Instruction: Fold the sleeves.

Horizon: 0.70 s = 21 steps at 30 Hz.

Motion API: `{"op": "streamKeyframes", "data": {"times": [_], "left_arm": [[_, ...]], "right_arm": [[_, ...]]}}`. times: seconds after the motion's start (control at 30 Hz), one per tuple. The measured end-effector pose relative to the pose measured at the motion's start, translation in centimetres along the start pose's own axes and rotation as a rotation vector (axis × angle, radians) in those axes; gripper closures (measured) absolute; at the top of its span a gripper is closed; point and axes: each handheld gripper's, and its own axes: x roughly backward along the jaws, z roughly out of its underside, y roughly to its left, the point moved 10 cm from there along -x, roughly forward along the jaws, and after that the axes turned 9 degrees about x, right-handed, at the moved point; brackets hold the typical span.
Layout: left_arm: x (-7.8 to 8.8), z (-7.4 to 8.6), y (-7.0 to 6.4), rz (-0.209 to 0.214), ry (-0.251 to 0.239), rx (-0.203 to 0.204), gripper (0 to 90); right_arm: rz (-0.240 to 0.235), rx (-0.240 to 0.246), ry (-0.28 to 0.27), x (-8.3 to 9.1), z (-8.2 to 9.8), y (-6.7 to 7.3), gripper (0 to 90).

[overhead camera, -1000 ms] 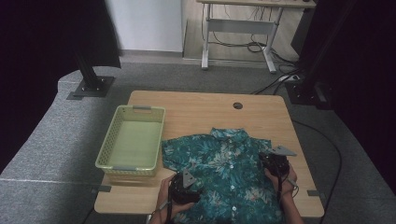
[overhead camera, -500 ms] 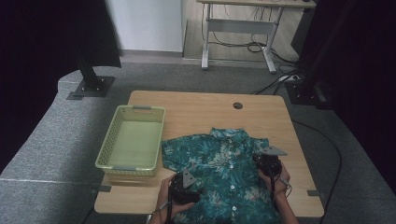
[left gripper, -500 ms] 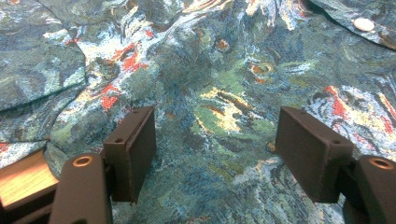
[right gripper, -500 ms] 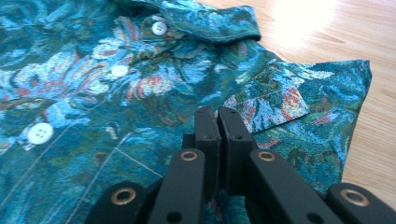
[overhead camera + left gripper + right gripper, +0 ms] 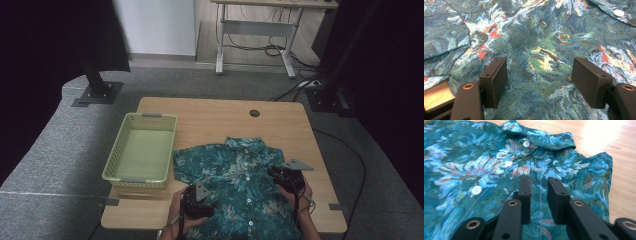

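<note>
Our right gripper (image 5: 539, 182) has just been parting its jaws narrowly, nothing pinched between them. We see the floral shirt (image 5: 235, 185) lying collar away from us, beneath both grippers. Our left gripper (image 5: 539, 77) gapes wide.

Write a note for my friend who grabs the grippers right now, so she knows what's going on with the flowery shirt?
Left gripper: jaws wide open, over the shirt's lower left side, nothing pinched.
Right gripper: jaws have just been opening, a narrow gap now, no cloth between them, above the shirt's right side.
Shirt: spread flat and buttoned on the table, collar pointing away.
Basket: left of the shirt, empty.
Done: shirt laid out.
Left: probably folding it and putting it in the basket.
</note>
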Motion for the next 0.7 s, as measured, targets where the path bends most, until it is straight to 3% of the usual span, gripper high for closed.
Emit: {"op": "streamKeyframes", "data": {"times": [0.3,0.7], "left_arm": [[0.0,0.0,0.0,0.001,-0.001,0.002,28.9],[0.0,0.0,0.0,-0.001,0.0,0.002,28.9]], "right_arm": [[-0.022,0.008,0.029,2.6,1.9,0.9,52.6],[-0.033,-0.014,0.075,4.2,4.6,2.8,41.8]]}}
